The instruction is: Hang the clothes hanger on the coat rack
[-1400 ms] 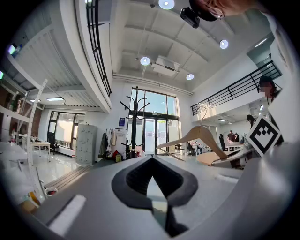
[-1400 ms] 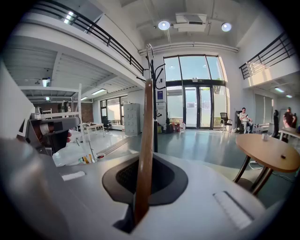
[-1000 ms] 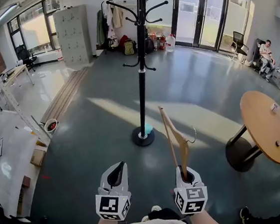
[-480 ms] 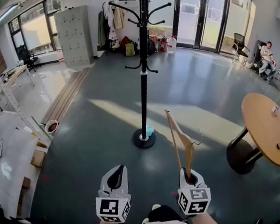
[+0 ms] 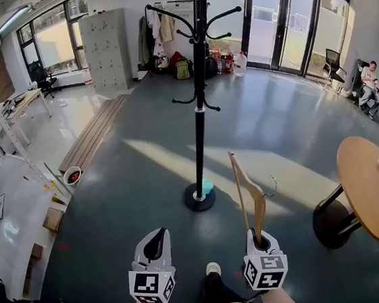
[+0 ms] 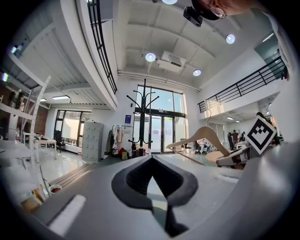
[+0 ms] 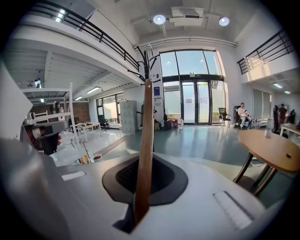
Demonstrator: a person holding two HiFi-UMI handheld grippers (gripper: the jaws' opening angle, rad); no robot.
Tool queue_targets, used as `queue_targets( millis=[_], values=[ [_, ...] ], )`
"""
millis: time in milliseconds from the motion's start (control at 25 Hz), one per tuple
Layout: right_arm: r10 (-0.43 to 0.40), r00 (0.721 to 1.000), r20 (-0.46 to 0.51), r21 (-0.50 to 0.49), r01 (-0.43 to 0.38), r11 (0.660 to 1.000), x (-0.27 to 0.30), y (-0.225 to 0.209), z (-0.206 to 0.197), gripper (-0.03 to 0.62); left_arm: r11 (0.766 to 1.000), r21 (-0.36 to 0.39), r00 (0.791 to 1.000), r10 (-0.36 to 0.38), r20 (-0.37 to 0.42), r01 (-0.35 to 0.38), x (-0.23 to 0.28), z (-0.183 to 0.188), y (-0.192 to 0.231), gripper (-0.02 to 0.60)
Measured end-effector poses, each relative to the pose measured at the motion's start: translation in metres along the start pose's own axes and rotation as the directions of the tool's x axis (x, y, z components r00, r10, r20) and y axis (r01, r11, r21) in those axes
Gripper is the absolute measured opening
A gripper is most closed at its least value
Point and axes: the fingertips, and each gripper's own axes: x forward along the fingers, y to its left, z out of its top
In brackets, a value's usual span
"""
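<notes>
A tall black coat rack (image 5: pixel 199 99) stands on a round base in the middle of the floor ahead, its hooks near the top of the head view; it also shows in the left gripper view as the coat rack (image 6: pixel 144 117). My right gripper (image 5: pixel 260 243) is shut on one end of a wooden clothes hanger (image 5: pixel 250 191), which stands upright with its metal hook pointing right. In the right gripper view the hanger (image 7: pixel 144 150) runs up between the jaws. My left gripper (image 5: pixel 156 242) is shut and holds nothing, level with the right one.
A round wooden table (image 5: pixel 372 188) stands to the right. White benches and a shelf frame (image 5: pixel 7 134) line the left side. A grey locker (image 5: pixel 104 48), hung coats and bags sit by the far wall. A person sits on a chair (image 5: pixel 370 83) far right.
The view has moved slightly closer to the coat rack and tilted, so more of its hooks show. Both grippers keep their hold and relative positions.
</notes>
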Motion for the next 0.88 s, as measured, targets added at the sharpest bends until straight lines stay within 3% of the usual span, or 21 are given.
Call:
queue_targets(
  millis=[600,880],
  values=[
    [0.039,0.999,0.015,-0.012,-0.039,0.999,0.171,-0.085,0.087,0.028,0.996,0.018,0.996,0.081,0.040,-0.082,0.181,0.024,0.029,0.000],
    [0.035,0.999,0.030,-0.027,-0.034,0.999,0.226,-0.108,0.125,0.026,0.997,0.032,0.997,0.073,0.033,-0.074,0.240,0.026,0.040,0.000]
  ],
)
